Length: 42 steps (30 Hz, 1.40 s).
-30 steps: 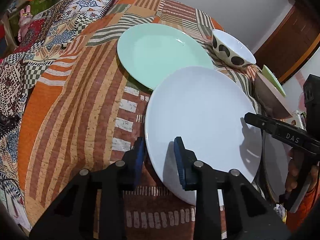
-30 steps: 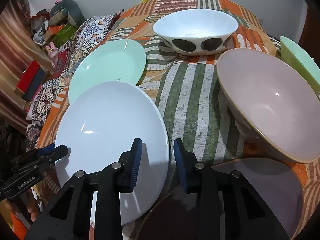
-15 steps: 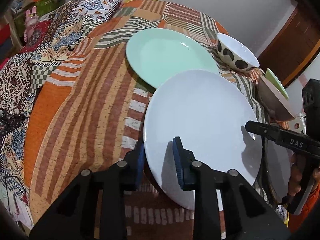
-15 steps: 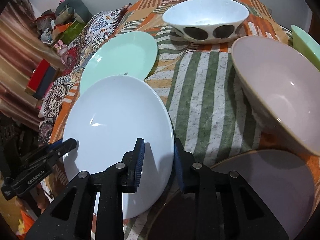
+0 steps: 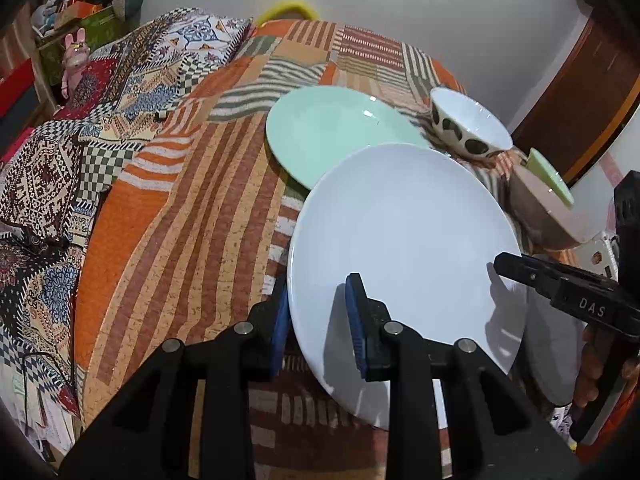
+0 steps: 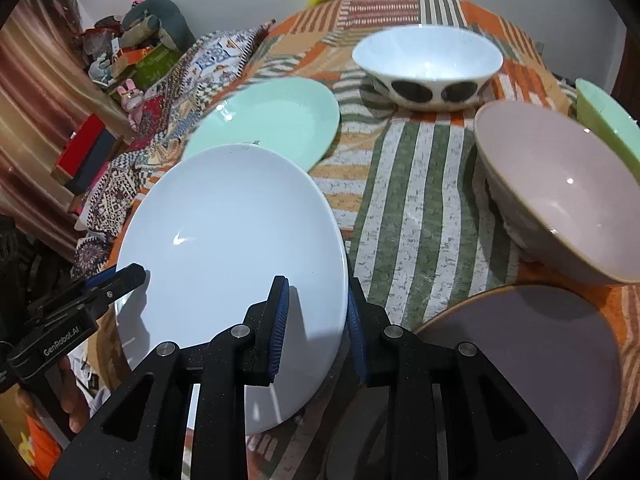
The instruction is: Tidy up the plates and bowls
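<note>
A white plate (image 5: 400, 240) (image 6: 232, 232) hangs tilted above the striped cloth, held from both sides. My left gripper (image 5: 320, 320) is shut on its left rim, one blue pad above the plate and one below. On the opposite rim my right gripper (image 6: 316, 312) is shut the same way. Each view also catches the other gripper at the plate's far edge: the right gripper (image 5: 508, 264) and the left gripper (image 6: 120, 276). A mint green plate (image 5: 332, 132) (image 6: 272, 120) lies flat just beyond the white one.
A white bowl with black spots (image 6: 428, 64) stands at the back. To the right are a large pink bowl (image 6: 560, 184) and a small green bowl (image 6: 608, 116). A mauve plate (image 6: 520, 340) lies near right. The patchwork cloth (image 5: 180, 220) stretches left; toys and boxes crowd the far left.
The white plate has risen off the cloth with both grippers on it. The left view has climbed and pulled back, so the green plate and bowls look farther away.
</note>
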### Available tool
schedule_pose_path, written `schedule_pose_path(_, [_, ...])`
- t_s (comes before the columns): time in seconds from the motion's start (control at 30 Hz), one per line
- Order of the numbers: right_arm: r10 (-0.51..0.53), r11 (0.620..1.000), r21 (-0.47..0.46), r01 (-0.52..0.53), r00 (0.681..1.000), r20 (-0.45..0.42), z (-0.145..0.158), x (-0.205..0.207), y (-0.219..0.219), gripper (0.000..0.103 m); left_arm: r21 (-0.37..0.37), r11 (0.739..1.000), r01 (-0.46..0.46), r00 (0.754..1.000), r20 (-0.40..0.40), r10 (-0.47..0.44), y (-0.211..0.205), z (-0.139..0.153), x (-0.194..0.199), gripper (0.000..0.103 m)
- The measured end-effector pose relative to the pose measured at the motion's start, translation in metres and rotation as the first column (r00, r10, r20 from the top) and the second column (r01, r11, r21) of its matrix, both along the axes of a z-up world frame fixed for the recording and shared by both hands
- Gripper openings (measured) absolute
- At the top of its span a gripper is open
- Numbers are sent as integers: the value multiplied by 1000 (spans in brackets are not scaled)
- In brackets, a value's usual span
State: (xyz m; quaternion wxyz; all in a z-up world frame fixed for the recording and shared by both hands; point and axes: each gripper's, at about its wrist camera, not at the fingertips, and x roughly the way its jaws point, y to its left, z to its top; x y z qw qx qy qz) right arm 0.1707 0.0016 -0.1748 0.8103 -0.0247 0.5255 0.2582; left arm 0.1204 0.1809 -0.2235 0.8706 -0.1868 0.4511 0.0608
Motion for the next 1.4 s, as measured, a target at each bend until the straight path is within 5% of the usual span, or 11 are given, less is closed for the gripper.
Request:
schedule_pose_path(0.77, [-93,994,66,85,988,121,52,-43,-55,26,38,995,93,990,106,-97,-60,59,-25,27])
schedule_pose_path(1.4, [-217,973,100,207,971,100,47,-64,-128,26,5,972,237,971,20,-237,-130,42,-12,27])
